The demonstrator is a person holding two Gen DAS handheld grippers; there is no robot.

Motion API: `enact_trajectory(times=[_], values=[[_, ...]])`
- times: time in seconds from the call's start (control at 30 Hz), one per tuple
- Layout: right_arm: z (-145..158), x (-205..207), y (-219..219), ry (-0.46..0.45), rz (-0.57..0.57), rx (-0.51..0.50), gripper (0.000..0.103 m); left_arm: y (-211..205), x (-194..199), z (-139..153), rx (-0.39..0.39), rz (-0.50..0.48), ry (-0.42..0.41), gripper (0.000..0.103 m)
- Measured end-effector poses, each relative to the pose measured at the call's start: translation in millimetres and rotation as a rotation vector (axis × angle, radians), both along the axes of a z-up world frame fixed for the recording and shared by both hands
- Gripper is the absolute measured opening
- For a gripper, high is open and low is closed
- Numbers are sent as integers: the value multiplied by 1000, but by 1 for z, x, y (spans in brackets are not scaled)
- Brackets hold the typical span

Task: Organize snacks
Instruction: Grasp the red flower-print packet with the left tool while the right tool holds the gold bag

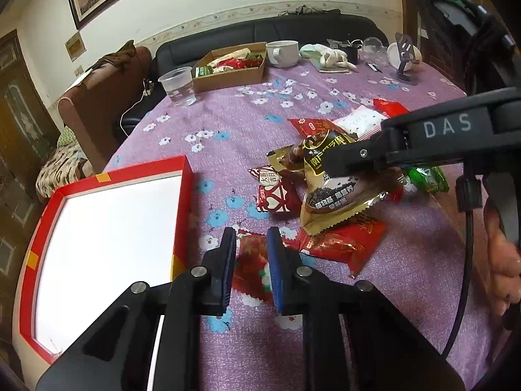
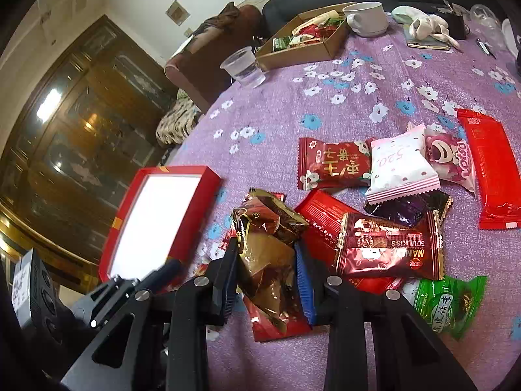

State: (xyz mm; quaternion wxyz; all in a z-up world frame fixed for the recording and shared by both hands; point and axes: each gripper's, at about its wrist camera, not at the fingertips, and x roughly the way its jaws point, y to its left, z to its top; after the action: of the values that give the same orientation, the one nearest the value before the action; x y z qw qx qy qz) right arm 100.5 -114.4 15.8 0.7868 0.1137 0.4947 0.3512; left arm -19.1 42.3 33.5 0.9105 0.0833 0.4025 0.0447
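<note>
My left gripper (image 1: 251, 233) points down at the purple flowered cloth and is shut on a red snack packet (image 1: 252, 267) that lies between its fingers. To its left is an open red box (image 1: 184, 202) with a bare white inside. My right gripper (image 2: 266, 244) is shut on a gold and brown snack packet (image 2: 263, 260), which hangs a little above the pile in the left wrist view (image 1: 329, 202). Loose snacks lie around it: a dark red packet (image 2: 390, 247), a green one (image 2: 449, 303), a white and pink one (image 2: 397, 166) and a long red one (image 2: 491, 169).
At the far side stand a cardboard tray (image 1: 228, 75) with several snacks, a plastic cup (image 1: 179, 86) with water and a white mug (image 1: 281, 52). A person's hand (image 1: 501, 270) holds the right gripper's handle. A black sofa lies beyond the table.
</note>
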Motion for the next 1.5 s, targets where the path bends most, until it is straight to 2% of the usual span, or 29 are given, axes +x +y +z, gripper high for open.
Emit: enact_trajectory(times=[1.5], values=[[-7, 3, -6, 26, -42, -14, 34, -5, 5, -15, 66, 10, -14, 17]])
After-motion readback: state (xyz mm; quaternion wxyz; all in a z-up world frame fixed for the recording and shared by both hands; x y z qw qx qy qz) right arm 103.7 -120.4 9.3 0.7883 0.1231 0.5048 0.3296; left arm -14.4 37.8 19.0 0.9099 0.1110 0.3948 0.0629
